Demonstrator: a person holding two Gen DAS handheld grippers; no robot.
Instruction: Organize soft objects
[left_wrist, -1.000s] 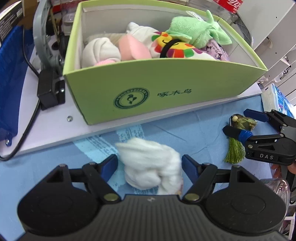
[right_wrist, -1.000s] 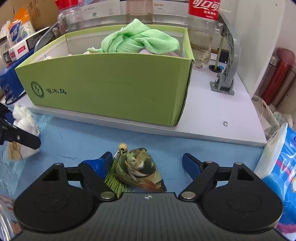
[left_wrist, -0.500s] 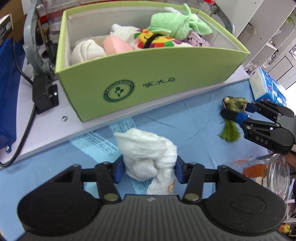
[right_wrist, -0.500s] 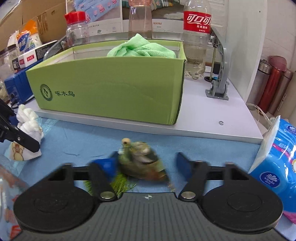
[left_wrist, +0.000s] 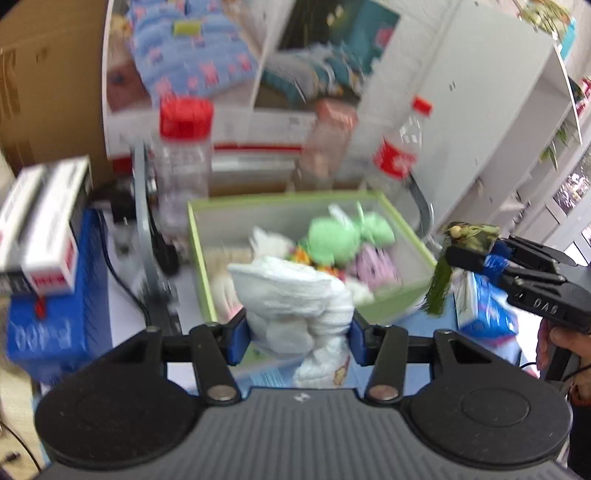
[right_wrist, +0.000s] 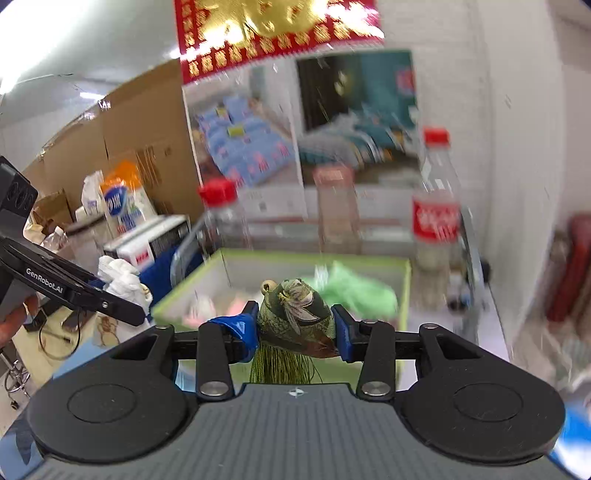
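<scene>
Above table, sachet (right_wrist: 295, 317) tassel-down

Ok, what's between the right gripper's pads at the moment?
In the right wrist view, the right gripper is clamped on the green brocade sachet, tassel hanging below, in front of the green box.

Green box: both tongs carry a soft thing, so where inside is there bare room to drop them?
The green box shows bare floor along its left wall, beside the white plush. Its middle and right are crowded by the green towel and pink items. The back-wall strip also looks free, though motion blur leaves this uncertain.
</scene>
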